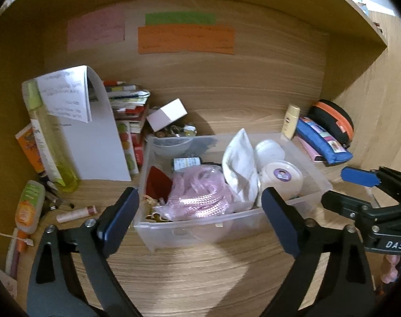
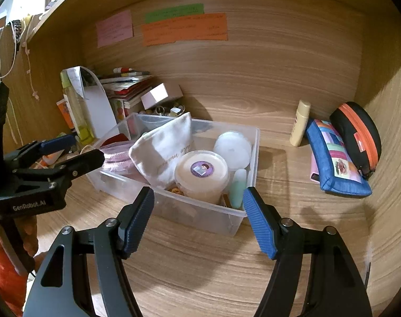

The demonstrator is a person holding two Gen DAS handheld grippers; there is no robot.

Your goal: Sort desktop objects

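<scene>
Right wrist: left gripper (image 2: 76, 148) body reads "GenRobot.AI".

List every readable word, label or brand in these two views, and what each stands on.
"DAS": right gripper body, left wrist view.
"GenRobot.AI": left gripper body, right wrist view.
Sticky notes, folded paper, white pouch, tub sticker: too blurred to read.

Wood-grain desk (image 2: 200, 264) alcove, coloured paper notes (image 2: 184, 30) on its back wall.

Wood desk (image 2: 200, 264) w/ clear bin (image 2: 200, 211), pouches (image 2: 337, 163)
</scene>
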